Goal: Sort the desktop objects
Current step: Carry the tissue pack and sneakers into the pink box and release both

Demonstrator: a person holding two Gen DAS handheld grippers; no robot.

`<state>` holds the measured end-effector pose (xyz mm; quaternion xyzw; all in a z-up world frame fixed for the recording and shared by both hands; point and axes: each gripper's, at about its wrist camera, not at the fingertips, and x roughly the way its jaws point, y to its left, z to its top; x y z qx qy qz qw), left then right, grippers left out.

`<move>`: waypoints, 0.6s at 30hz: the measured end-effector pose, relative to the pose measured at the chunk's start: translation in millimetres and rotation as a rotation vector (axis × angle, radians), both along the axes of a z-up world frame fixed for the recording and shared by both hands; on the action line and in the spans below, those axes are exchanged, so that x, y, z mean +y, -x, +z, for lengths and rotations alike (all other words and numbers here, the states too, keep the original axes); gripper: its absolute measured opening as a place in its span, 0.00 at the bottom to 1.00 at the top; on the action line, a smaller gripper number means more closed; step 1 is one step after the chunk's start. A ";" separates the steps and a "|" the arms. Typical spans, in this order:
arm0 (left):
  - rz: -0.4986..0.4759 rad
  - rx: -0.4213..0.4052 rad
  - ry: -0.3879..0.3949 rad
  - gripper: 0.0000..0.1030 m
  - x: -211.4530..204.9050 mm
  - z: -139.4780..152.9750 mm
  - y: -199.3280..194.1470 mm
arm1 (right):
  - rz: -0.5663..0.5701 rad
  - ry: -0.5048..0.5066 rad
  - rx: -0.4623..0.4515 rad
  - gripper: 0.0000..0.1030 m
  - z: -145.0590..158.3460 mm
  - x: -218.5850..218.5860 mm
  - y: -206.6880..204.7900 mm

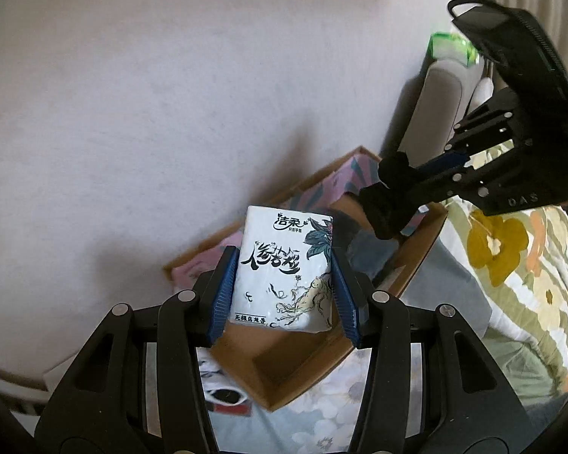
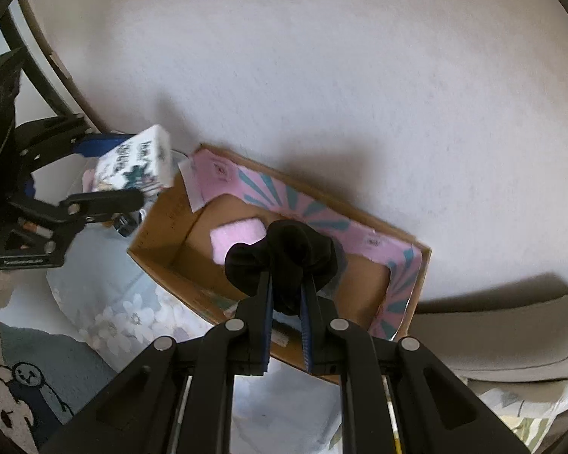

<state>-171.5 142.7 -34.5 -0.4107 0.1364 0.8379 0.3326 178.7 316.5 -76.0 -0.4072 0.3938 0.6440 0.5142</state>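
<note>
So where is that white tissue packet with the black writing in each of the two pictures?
Left wrist view: the tissue packet sits at centre, clamped between the left gripper fingers, above the cardboard box.
Right wrist view: the packet is at far left, beside the box's left end.
Shared landmark: the cardboard box.

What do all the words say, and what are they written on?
"洁柔" stands at the top of the white tissue pack held in the left claw.
"人参古方" is my guess for its big brush letters.
"无糖乌龙香" is my guess for its bottom strip.
"OAS" stands on the right claw's black body.
The cardboard box's writing is too blurred.
</note>
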 end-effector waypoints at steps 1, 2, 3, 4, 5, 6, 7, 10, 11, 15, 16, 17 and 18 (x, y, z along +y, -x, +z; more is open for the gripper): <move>-0.003 -0.007 0.009 0.43 4.7 -4.7 2.1 | -0.003 -0.001 0.004 0.12 -3.8 0.0 -3.2; -0.005 -0.010 0.015 0.43 7.7 -7.4 2.8 | -0.002 -0.001 0.009 0.12 -6.4 0.0 -4.4; -0.008 -0.013 0.023 0.43 11.1 -10.1 4.2 | -0.001 -0.001 0.019 0.12 -9.2 0.4 -5.6; -0.009 -0.014 0.030 0.43 14.7 -13.3 5.1 | -0.001 -0.002 0.028 0.12 -13.6 0.3 -5.2; -0.010 -0.014 0.035 0.43 19.4 -15.3 6.2 | 0.001 -0.003 0.034 0.12 -15.0 1.5 -5.3; -0.010 -0.012 0.042 0.43 21.4 -16.3 7.5 | 0.005 -0.004 0.037 0.12 -16.3 2.5 -5.6; -0.010 -0.012 0.047 0.43 24.0 -18.1 8.5 | 0.011 -0.004 0.040 0.12 -17.2 3.6 -4.9; 0.005 -0.007 0.053 0.44 20.0 -15.9 12.3 | 0.025 -0.009 0.054 0.12 -19.2 6.0 -4.1; 0.009 -0.006 0.053 0.50 19.2 -15.7 13.6 | 0.033 -0.015 0.058 0.12 -20.0 6.9 -3.4; 0.042 0.023 0.052 1.00 19.3 -13.5 18.7 | 0.054 -0.021 0.054 0.41 -21.5 8.9 1.2; 0.040 0.022 0.045 1.00 17.8 -12.8 18.7 | 0.058 -0.029 0.047 0.46 -22.3 7.6 1.8; 0.045 0.022 0.050 1.00 19.6 -12.7 19.7 | 0.061 -0.037 0.040 0.53 -22.3 6.1 2.1; 0.051 0.025 0.060 1.00 20.0 -13.3 20.4 | 0.062 -0.044 0.033 0.55 -22.3 5.2 2.4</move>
